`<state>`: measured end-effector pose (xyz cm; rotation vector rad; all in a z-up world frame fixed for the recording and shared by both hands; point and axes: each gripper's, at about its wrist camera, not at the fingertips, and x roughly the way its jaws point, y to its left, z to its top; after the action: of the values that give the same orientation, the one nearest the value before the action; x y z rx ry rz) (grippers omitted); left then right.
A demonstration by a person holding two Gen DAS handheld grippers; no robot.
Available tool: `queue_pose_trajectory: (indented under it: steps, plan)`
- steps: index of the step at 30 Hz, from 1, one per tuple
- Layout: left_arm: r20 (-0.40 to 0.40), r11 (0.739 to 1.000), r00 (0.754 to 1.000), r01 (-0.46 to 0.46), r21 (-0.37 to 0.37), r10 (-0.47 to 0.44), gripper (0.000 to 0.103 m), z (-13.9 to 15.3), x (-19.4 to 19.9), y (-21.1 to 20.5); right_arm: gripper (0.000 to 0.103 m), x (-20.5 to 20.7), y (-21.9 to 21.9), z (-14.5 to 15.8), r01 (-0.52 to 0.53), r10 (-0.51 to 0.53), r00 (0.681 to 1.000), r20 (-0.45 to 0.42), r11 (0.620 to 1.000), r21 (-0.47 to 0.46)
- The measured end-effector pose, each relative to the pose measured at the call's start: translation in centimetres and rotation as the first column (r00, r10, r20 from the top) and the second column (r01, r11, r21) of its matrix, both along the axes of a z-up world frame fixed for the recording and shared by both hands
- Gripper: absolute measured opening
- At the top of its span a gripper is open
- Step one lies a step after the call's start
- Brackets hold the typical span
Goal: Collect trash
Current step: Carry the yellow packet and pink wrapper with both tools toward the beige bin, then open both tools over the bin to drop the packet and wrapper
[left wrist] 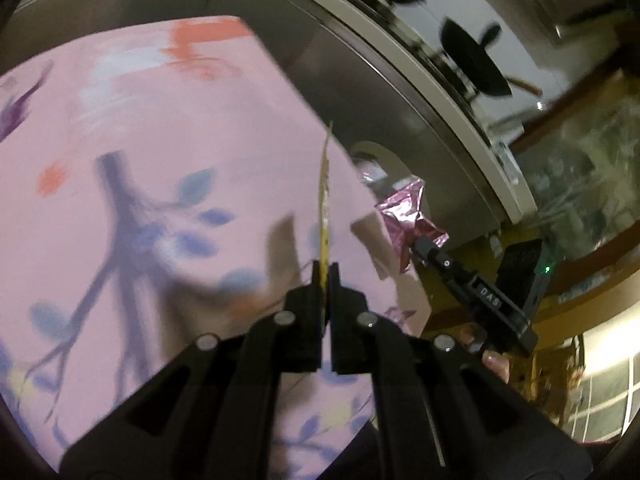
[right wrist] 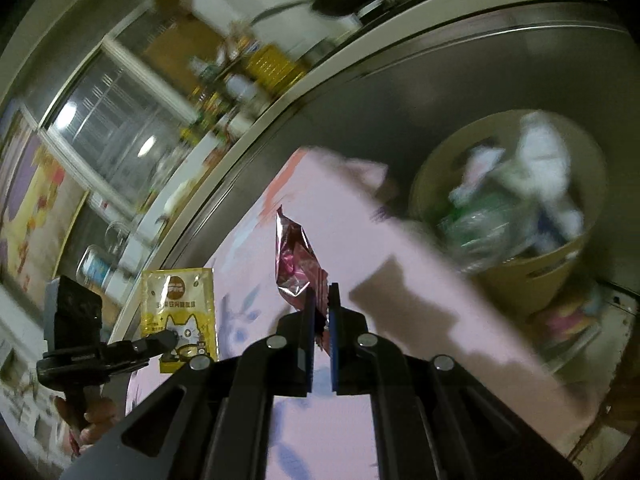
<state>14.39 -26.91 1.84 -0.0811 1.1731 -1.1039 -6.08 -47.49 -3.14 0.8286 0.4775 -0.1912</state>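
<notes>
Left tool [left wrist: 325, 270] pinching a flat yellow printed sachet [left wrist: 325, 200], right tool [right wrist: 322, 300] pinching a crinkled pink foil wrapper [right wrist: 294, 264], both lifted off the pink floral-clothed surface [left wrist: 160, 140] but not yet dropped into the beige round trash bin [right wrist: 520, 280].

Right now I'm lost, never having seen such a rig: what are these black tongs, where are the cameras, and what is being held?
These are hand-held tools, not a robot: a person carries one two-finger gripper in each hand, with a wide-angle camera on each looking along its fingers. The left gripper is shut on a yellow packet, seen edge-on in its own view. The right gripper is shut on a crumpled pink wrapper. Below lies a pink flowered cloth. Beyond its edge stands a bin already holding rubbish.
</notes>
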Motion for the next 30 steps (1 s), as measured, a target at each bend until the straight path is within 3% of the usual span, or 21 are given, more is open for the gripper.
queue_pose_trajectory:
  steps: [3,11,16,22,23,25,26,27,29,30]
  plan:
    - [0.023,0.998,0.998,0.064,0.01,-0.065,0.002,0.7,-0.5,-4.7,0.003,-1.8,-3.3,-0.3,0.09,-0.09,0.996,0.01,0.996,0.007]
    - [0.112,0.978,0.972,0.199,0.068,-0.206,0.002,1.4,-1.6,-18.1,0.003,-4.0,-9.4,-0.7,0.264,-0.266,0.964,-0.016,0.961,-0.077]
    - [0.177,0.956,0.95,0.223,0.191,-0.257,0.002,-0.8,-2.0,-23.9,0.003,-3.7,-11.3,-2.2,0.299,-0.305,0.951,-0.053,0.95,-0.093]
    - [0.203,0.924,0.934,0.224,0.31,-0.294,0.002,-4.4,-1.5,-27.8,0.003,-1.7,-12.3,-4.2,0.305,-0.312,0.945,-0.093,0.948,-0.088]
    - [0.204,0.919,0.931,0.227,0.324,-0.302,0.004,-4.9,-1.6,-28.4,0.003,-1.2,-12.6,-4.6,0.307,-0.315,0.943,-0.107,0.948,-0.087]
    - [0.188,0.908,0.933,0.227,0.352,-0.306,0.025,-5.8,-1.4,-29.2,0.005,-1.2,-12.9,-5.4,0.31,-0.319,0.939,-0.127,0.947,-0.087]
    - [0.185,0.909,0.937,0.218,0.354,-0.297,0.048,-6.0,-1.3,-29.3,0.006,-1.0,-12.9,-5.7,0.317,-0.327,0.936,-0.131,0.944,-0.093]
    - [0.194,0.916,0.939,0.207,0.344,-0.285,0.058,-5.9,-1.3,-29.2,0.012,-0.9,-12.8,-5.7,0.319,-0.33,0.935,-0.129,0.943,-0.1]
    - [0.213,0.926,0.937,0.201,0.321,-0.277,0.06,-5.6,-1.3,-28.9,0.03,-1.1,-12.7,-5.7,0.32,-0.33,0.936,-0.119,0.943,-0.096]
    - [0.21,0.926,0.937,0.204,0.317,-0.278,0.06,-5.5,-1.4,-28.9,0.05,-1.3,-12.7,-5.6,0.326,-0.335,0.936,-0.11,0.941,-0.096]
